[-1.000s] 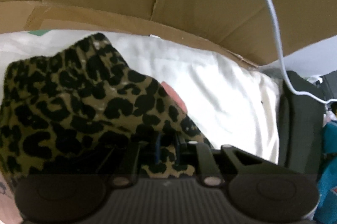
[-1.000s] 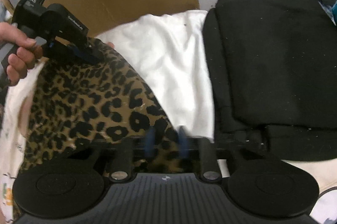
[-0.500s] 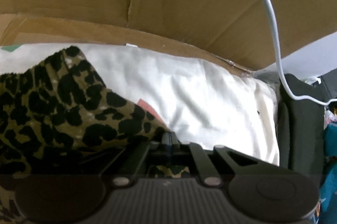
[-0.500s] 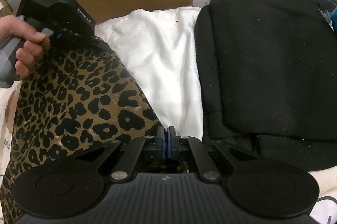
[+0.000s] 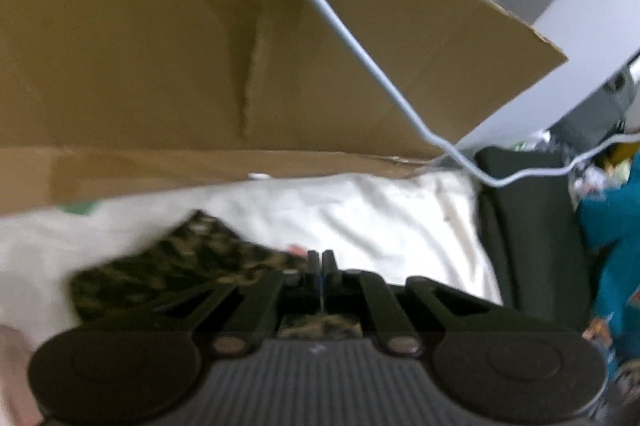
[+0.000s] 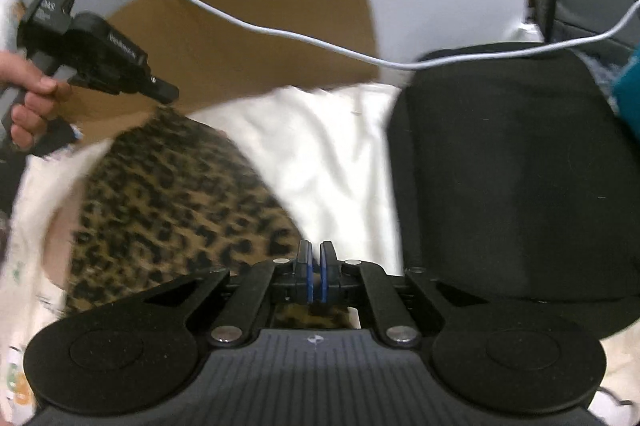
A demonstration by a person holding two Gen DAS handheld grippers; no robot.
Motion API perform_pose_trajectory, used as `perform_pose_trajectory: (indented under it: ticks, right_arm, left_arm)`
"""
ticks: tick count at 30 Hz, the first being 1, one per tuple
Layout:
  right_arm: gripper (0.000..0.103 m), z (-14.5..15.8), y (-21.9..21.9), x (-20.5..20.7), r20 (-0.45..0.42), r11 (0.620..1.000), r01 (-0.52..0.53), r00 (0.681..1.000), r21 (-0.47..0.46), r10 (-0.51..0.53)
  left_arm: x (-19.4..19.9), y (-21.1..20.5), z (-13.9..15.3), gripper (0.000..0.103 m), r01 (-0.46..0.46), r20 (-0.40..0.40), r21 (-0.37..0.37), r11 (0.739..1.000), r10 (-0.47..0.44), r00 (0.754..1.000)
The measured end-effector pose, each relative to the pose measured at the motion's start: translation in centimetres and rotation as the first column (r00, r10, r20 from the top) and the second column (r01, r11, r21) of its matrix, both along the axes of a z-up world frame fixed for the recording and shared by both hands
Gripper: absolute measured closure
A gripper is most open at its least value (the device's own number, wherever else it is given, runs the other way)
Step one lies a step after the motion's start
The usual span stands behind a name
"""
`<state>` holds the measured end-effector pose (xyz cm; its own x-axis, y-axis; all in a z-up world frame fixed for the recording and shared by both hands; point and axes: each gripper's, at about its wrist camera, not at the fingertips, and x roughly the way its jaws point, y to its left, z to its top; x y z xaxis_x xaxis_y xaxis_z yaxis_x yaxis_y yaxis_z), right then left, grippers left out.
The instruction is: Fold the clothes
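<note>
A leopard-print garment lies on white bedding, with one corner drawn up into a peak. At that peak is my left gripper, held by a person's hand and shut on the cloth. In the left wrist view the left gripper shows its pads together, and the blurred garment hangs to the left and beneath. My right gripper is shut on the garment's near edge. The print shows under its fingers.
A brown cardboard sheet stands behind the bedding. A white cable hangs across both views. A black cushion lies to the right of the bedding. Teal fabric sits at the far right.
Both grippers have risen with the garment. The left one went higher and pulled its corner up off the bedding. Its jaws closed on the cloth.
</note>
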<state>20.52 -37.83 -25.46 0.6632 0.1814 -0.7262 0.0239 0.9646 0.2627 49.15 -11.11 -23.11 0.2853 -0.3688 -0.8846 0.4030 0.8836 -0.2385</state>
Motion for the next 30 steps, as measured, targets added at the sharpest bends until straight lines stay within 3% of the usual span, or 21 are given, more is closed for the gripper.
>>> perform_pose_trajectory:
  ticks: [4,7,9,10,11,15,21,26,30]
  right_arm:
    - [0.093,-0.8,2.3,0.8,-0.014,0.998,-0.067,0.998,-0.004,0.067]
    - [0.09,-2.1,3.6,1.2,-0.046,0.994,-0.108,0.993,-0.012,0.108]
    - [0.071,-3.2,4.1,1.4,-0.076,0.994,-0.107,0.991,-0.008,0.106]
    - [0.054,-3.6,4.2,1.6,-0.085,0.994,-0.112,0.99,-0.01,0.11]
    - [0.052,-4.1,4.3,1.7,-0.093,0.993,-0.12,0.989,-0.012,0.119]
    - [0.053,-4.9,4.2,1.8,-0.1,0.991,-0.136,0.986,-0.012,0.135]
    - [0.067,-5.1,4.3,1.5,-0.102,0.987,-0.149,0.985,-0.067,0.142]
    - [0.078,-4.9,3.5,1.3,-0.109,0.989,-0.131,0.986,-0.068,0.123]
    - [0.08,-4.9,3.3,1.2,-0.11,0.991,-0.12,0.988,-0.062,0.113]
  left_arm:
    - [-0.4,3.8,0.0,0.1,0.009,0.006,0.05,0.999,-0.009,1.0]
    - [-2.4,4.7,-1.7,0.1,0.019,-0.012,0.098,0.995,-0.018,1.0]
    - [-2.6,4.8,-3.1,0.098,0.02,-0.03,0.127,0.992,-0.016,0.999]
    - [-2.5,4.9,-3.7,0.097,0.021,-0.038,0.134,0.991,-0.016,0.999]
    - [-2.4,4.8,-4.2,0.097,0.023,-0.039,0.143,0.989,-0.018,0.999]
    - [-1.5,4.9,-5.4,0.098,0.001,-0.027,0.126,0.992,0.003,1.0]
    - [-0.8,3.5,-7.2,0.101,0.007,0.017,0.128,0.992,-0.009,1.0]
    - [-0.1,3.2,-6.6,0.101,-0.019,0.038,0.086,0.996,0.016,0.999]
    - [-0.6,3.5,-4.7,0.1,-0.015,0.041,0.077,0.997,0.011,0.999]
